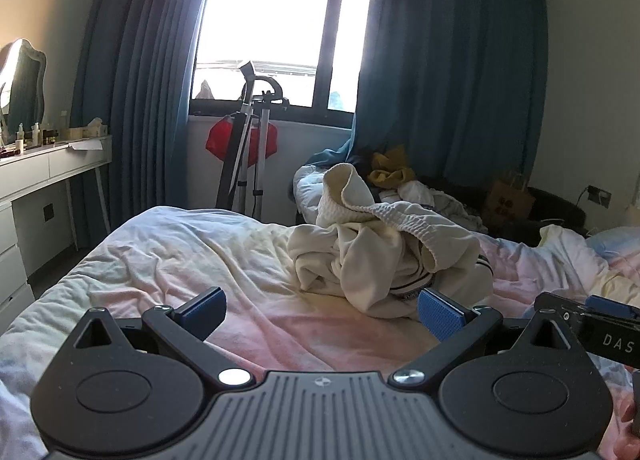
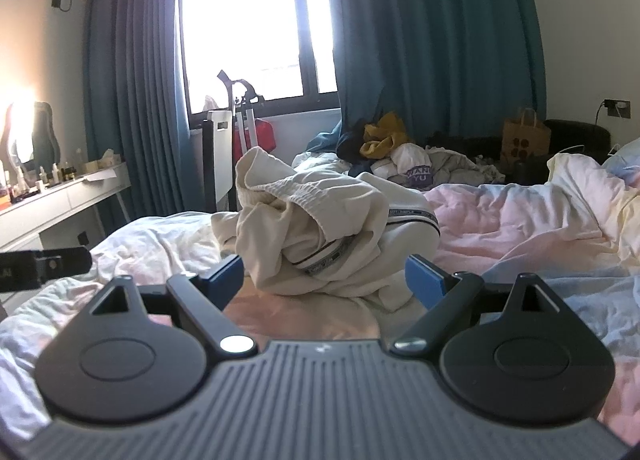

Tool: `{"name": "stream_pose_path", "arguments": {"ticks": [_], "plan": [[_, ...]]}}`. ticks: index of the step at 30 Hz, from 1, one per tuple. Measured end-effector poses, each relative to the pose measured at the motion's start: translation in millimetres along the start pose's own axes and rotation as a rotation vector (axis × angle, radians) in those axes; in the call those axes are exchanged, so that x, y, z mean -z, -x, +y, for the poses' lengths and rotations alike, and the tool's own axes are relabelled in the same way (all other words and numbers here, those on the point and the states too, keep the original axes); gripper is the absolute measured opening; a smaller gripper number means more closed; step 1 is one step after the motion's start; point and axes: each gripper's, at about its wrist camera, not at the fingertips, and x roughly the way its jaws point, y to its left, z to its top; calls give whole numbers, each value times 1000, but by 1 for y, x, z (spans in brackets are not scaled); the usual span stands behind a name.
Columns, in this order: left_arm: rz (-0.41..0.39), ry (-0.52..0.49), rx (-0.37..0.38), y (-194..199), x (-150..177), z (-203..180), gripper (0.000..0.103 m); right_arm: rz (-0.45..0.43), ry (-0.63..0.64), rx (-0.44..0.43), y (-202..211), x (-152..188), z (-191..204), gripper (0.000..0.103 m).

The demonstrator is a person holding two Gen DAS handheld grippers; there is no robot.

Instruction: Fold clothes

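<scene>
A: What is hidden or hard to make out around the cream garment (image 1: 380, 252)?

B: It is bunched into a heap on the bed (image 1: 180, 260), so its outline and sleeves cannot be told apart. A striped band is seen low on its near side, with lettering too small to be read. The pile of other clothes (image 2: 392, 156) behind the garment is partly hidden by it, and the window (image 1: 272, 20) is washed out by glare.

A: What room is left beside the garment?

B: A broad stretch of rumpled bedding is left bare to the left of the garment, up to the bed's edge. More bedding is seen to its right.

A: How are the tongs held?

B: The left tongs (image 1: 320, 310) are spread fully wide and tilted slightly downward just short of the garment; nothing is gripped. The right tongs (image 2: 324, 280) are likewise spread wide and empty, with the garment's near edge framed between the blue pads (image 2: 424, 280), seemingly untouched.
</scene>
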Motion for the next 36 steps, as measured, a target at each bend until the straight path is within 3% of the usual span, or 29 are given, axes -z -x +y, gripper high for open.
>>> {"name": "stream_pose_path", "arguments": {"ticks": [17, 26, 31, 36], "plan": [[13, -23, 8, -6, 6, -4, 103, -9, -8, -12, 2, -2, -3, 89], [50, 39, 27, -14, 9, 6, 103, -21, -19, -11, 4, -1, -4, 89], [47, 87, 24, -39, -5, 4, 102, -2, -75, 19, 5, 3, -4, 89], [52, 33, 55, -92, -33, -17, 102, 19, -92, 26, -2, 10, -7, 89]]}}
